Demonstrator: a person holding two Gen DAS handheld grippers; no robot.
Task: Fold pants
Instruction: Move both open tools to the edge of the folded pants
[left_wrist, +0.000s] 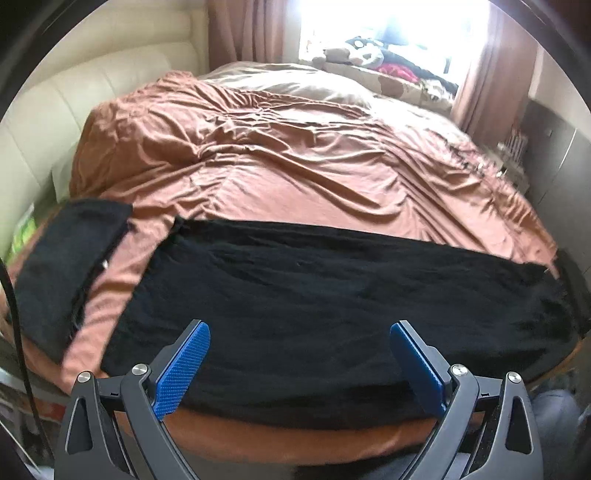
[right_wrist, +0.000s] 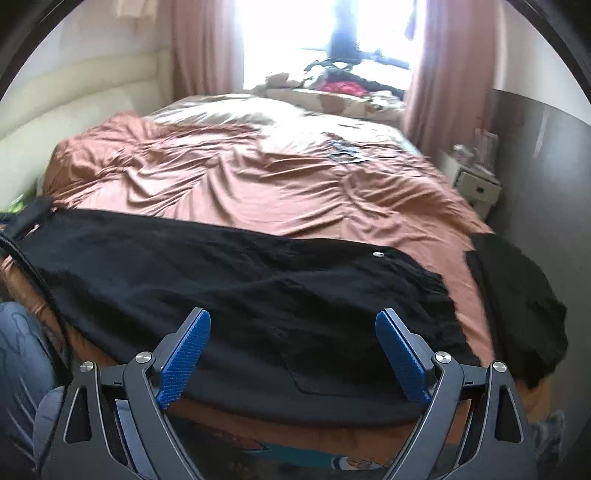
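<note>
Black pants (left_wrist: 332, 295) lower frame, flat across bed (left_wrist: 277, 166) | left gripper (left_wrist: 299, 332) fingers spread, empty | right gripper (right_wrist: 293, 328) fingers spread, empty

Bed sheet (left_wrist: 295, 162): brown, wrinkled, spread over the bed.
Headboard (left_wrist: 55, 107): cream, padded, seen at the left.
Curtains (right_wrist: 439, 77): pink, hung beside the bright window.
Nightstand (right_wrist: 476, 186): white, placed by the wall.

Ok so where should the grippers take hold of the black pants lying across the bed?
Probably at the two ends of the black pants, one gripper each, from the near bed edge: they lie flat and lengthwise across it. The left gripper and right gripper are both open above them.
</note>
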